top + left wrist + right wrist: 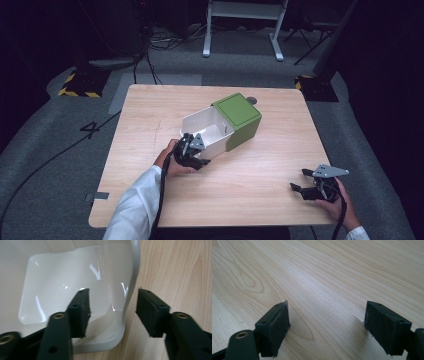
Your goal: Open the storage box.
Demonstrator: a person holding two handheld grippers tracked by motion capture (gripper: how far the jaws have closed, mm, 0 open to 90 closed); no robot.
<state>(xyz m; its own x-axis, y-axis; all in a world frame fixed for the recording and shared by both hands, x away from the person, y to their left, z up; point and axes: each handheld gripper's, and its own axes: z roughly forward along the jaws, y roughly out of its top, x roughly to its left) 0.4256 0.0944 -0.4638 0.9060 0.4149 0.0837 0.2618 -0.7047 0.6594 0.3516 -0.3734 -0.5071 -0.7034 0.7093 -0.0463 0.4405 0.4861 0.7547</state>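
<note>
A green box (239,120) lies in the middle of the wooden table (260,170), with a glossy white drawer (207,131) pulled out of it toward me. My left gripper (196,150) is at the drawer's front corner. In the left gripper view its jaws (113,302) straddle the drawer's rim (130,290), one pad inside over the white floor and the other outside over the wood. Neither pad touches the wall, so the gripper is open. My right gripper (300,180) rests near the table's front right, its jaws (327,315) wide open over bare wood.
A small grey round object (251,100) sits just behind the green box. Beyond the table lie grey floor, cables and a white stand's feet (240,50). The table's front edge is close to the right hand.
</note>
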